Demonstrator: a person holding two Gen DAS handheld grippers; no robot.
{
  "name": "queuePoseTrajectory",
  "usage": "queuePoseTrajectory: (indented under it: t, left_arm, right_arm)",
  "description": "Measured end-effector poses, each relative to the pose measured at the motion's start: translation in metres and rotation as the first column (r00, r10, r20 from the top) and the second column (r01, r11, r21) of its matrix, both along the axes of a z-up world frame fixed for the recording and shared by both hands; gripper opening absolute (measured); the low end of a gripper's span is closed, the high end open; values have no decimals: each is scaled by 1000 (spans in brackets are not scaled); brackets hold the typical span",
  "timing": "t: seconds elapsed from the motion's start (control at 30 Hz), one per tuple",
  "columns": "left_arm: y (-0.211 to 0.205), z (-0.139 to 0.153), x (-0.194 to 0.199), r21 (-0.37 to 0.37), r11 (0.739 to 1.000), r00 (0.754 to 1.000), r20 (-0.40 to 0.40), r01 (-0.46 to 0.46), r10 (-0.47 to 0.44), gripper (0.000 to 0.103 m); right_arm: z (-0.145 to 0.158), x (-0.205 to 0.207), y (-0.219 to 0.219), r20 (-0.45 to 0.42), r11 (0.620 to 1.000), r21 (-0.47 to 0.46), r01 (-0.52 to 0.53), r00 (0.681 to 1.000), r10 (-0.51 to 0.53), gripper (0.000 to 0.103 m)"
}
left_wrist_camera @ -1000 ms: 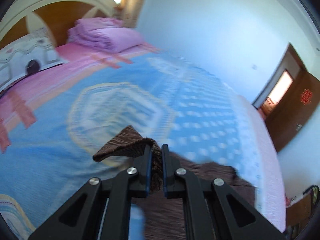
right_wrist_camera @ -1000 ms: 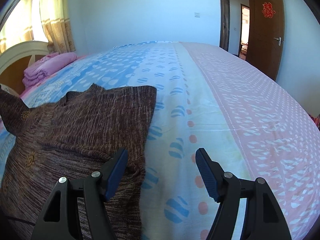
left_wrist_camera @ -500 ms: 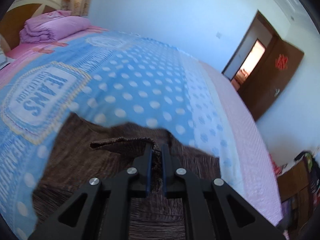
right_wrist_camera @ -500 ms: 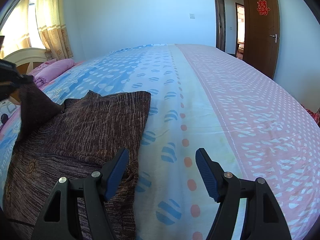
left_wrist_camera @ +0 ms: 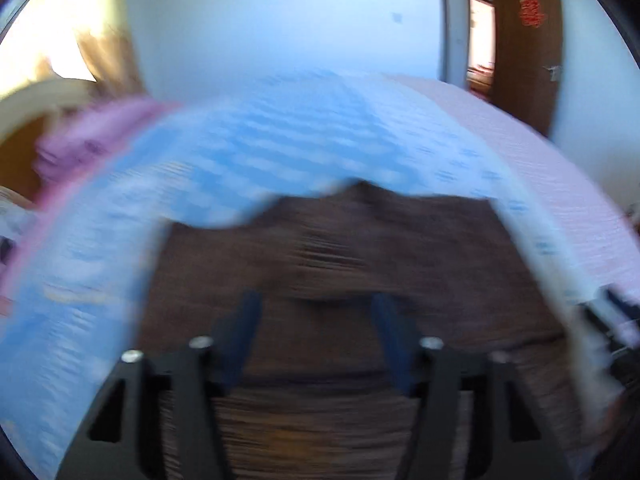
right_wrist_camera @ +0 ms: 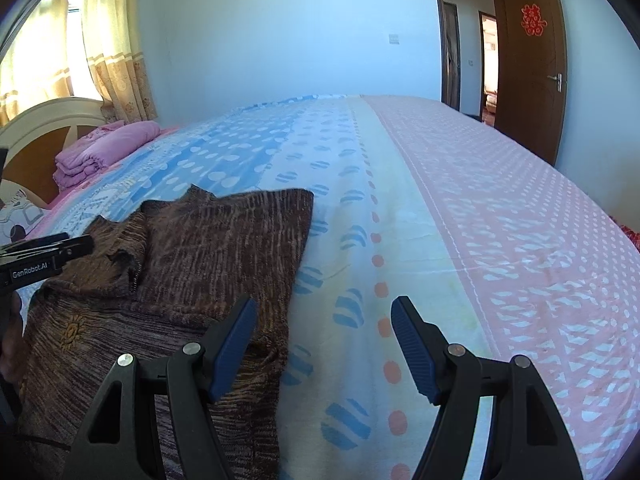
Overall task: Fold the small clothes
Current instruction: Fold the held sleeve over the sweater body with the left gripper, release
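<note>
Fingers of the left gripper (left_wrist_camera: pixel 316 320) stand apart over the brown sweater (right_wrist_camera: pixel 208 264), having just opened, with nothing pinched between them; that view is badly smeared. Those of the right gripper (right_wrist_camera: pixel 324 344) are spread wide too and hold nothing; its left finger (right_wrist_camera: pixel 234 344) hangs over the sweater's near right edge, its right finger over bare bedsheet (right_wrist_camera: pixel 460 208). From the right wrist view the left gripper shows at the left edge as a black bar, just above the sweater's left part. The sweater lies flat on the left side of the bed, a sleeve folded in across its chest. A folded pink blanket (right_wrist_camera: pixel 104 148) sits by the headboard (right_wrist_camera: pixel 44 116), well apart from the sweater.
</note>
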State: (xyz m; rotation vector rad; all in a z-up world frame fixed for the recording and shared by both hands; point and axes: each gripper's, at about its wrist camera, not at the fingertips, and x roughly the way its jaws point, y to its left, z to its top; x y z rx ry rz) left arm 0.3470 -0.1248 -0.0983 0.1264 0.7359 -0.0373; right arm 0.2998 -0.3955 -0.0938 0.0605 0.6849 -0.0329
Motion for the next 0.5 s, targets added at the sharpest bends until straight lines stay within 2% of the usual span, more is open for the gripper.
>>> queuePoseTrajectory:
  t: [0.07, 0.13, 0.23, 0.3, 0.37, 0.43, 0.5]
  left_arm:
    - [40, -4, 8, 105, 990, 995, 22, -100, 98, 65]
    - [79, -15, 20, 169, 969, 983, -6, -181, 185, 65]
    - [119, -38, 34, 199, 946, 960, -63, -255, 272, 65]
    - [135, -54, 40, 197, 948, 955, -107, -251, 275, 69]
    - [134, -54, 38, 193, 949, 959, -87, -250, 270, 70]
    - [126, -55, 40, 235, 942, 962, -73, -240, 264, 70]
    - [127, -57, 37, 235, 941, 961, -66, -245, 267, 71]
  right_arm:
    - [7, -4, 4, 26, 1000, 9, -21, 999, 21, 70]
    - [14, -5, 10, 32, 997, 47, -62, 998, 60, 70]
    - [21, 3, 29, 7, 989, 78, -123, 992, 122, 70]
    - [24, 16, 55, -43, 981, 55, -187, 981, 190, 70]
    - [23, 32, 79, -112, 970, 44, -239, 964, 243, 70]
    - [22, 54, 107, -172, 955, 61, -291, 939, 298, 70]
    - [17, 76, 139, -200, 946, 4, -324, 927, 318, 70]
